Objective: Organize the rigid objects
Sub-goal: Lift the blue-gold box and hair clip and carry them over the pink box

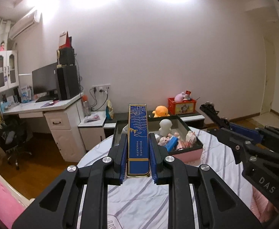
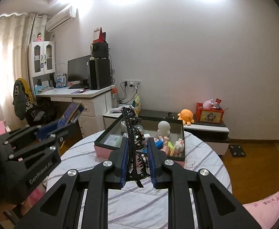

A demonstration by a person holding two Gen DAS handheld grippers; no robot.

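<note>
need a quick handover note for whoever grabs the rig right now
Left gripper: shut on the blue box, held above the bed.
Right gripper: shut on the black hair claw, also in the air.
Bin: on the bed ahead, already holding the white figure and other toys.
Done: both items picked up.
Left: probably put both in the bin, then release.

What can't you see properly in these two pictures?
- Left wrist view: the blue box blocks the middle of the toy box.
- Right wrist view: the black hair clip hides toys behind it.
- Both views: the toys are too small to tell apart; the writing on the blue box is unreadable.
</note>
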